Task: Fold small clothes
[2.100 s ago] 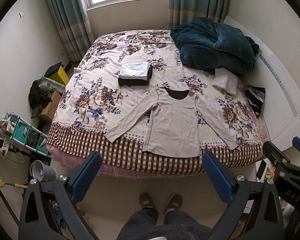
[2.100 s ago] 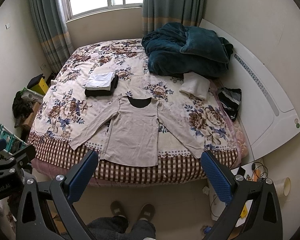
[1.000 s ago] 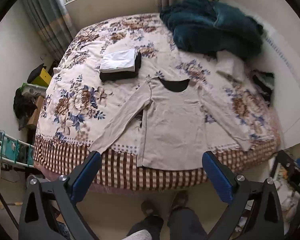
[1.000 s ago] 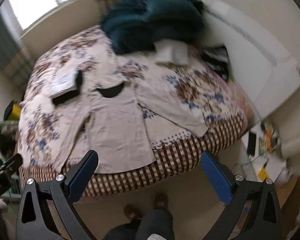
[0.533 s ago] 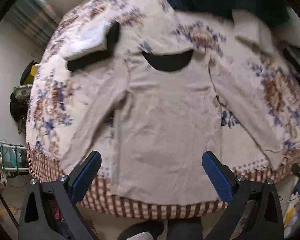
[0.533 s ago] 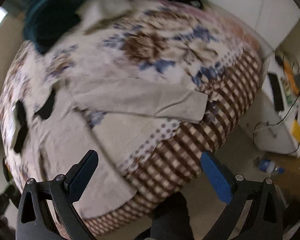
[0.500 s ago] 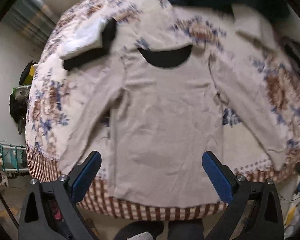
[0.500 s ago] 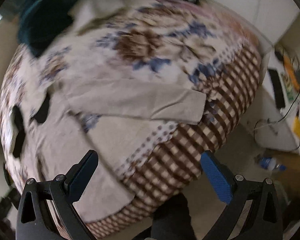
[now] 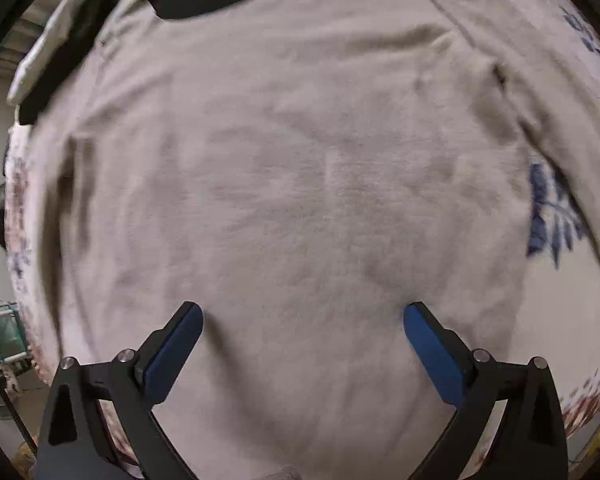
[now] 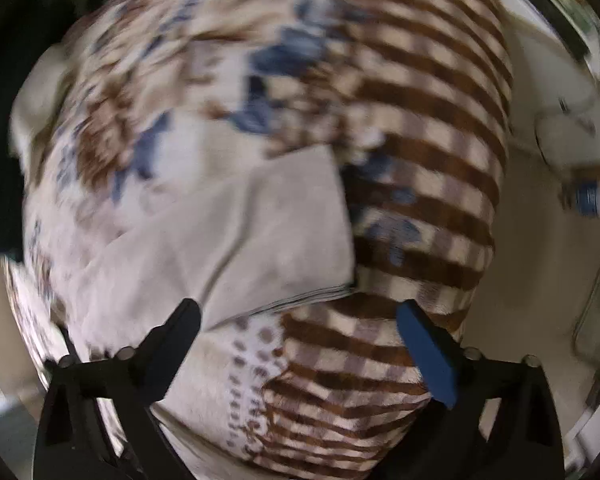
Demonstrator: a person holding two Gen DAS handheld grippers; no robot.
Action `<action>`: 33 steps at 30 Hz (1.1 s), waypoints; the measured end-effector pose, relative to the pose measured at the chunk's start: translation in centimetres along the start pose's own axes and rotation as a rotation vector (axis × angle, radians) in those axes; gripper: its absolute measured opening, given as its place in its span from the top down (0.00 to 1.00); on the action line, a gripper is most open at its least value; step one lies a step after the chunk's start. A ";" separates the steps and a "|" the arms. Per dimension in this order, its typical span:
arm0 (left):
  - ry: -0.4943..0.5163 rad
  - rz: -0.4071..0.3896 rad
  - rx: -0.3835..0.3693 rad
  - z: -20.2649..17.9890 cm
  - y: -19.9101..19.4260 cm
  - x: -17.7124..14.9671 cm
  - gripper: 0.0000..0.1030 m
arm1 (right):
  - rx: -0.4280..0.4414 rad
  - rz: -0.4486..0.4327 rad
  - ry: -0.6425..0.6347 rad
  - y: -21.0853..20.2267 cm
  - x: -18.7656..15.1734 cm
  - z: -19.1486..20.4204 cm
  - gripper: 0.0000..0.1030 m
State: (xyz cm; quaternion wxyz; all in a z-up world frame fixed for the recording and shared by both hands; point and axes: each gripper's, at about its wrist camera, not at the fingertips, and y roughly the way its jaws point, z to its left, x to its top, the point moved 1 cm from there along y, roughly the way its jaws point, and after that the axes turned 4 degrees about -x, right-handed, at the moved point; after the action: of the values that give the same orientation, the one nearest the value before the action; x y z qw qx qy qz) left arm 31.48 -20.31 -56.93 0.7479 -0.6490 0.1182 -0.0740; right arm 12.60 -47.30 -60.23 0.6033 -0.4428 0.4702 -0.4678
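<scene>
A beige long-sleeved shirt [image 9: 300, 184] with a black neckline lies flat on the floral bedspread [image 9: 556, 216]. My left gripper [image 9: 300, 328] is open, close above the lower middle of the shirt's body, empty. In the right wrist view the shirt's right sleeve cuff [image 10: 276, 232] lies near the checked edge of the bedspread [image 10: 420, 160]. My right gripper [image 10: 296, 324] is open just above the cuff's end, empty. Both views are blurred.
A folded pile of black and white clothes [image 9: 64, 44] lies on the bed at the upper left of the shirt. Beyond the bed's edge at right is floor with a bottle [image 10: 592, 200] and cables.
Both grippers have dropped close to the bed. The left has come down over the shirt's body, the right over the right sleeve cuff. Both stay open.
</scene>
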 end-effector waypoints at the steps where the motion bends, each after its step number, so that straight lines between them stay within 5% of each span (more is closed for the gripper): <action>1: -0.005 0.004 -0.013 0.2 0.3 0.1 0.00 | 0.019 0.004 0.049 0.7 0.0 -0.7 0.14; 3: -0.018 0.007 -0.045 0.8 0.5 0.2 0.00 | 0.041 0.003 0.117 1.5 0.0 -1.5 0.15; 5: -0.024 0.009 -0.064 1.1 0.6 0.4 0.00 | 0.062 -0.016 0.168 2.0 0.2 -2.1 0.26; 14: -0.007 0.068 -0.111 2.9 -0.6 1.5 0.00 | 0.039 -0.175 0.208 0.9 -0.3 -0.9 0.89; 18: 0.002 0.095 -0.122 3.3 -1.7 3.0 0.00 | 0.030 -0.245 0.141 -1.3 -0.5 1.6 0.92; 26: -0.016 -0.067 -0.074 7.6 -9.1 3.9 0.00 | 0.112 -0.361 -0.188 -7.9 -3.4 13.3 0.94; 33: -0.282 -0.140 -0.029 20.8 -13.2 6.2 0.00 | 0.268 -0.236 -0.693 -6.8 -15.9 30.4 0.94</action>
State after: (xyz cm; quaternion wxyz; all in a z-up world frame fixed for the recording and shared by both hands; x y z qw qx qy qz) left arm 43.70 -4.06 -41.65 0.7408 -0.6701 -0.0328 -0.0324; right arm 39.52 -30.01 -46.09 0.7210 -0.5428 0.1191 -0.4139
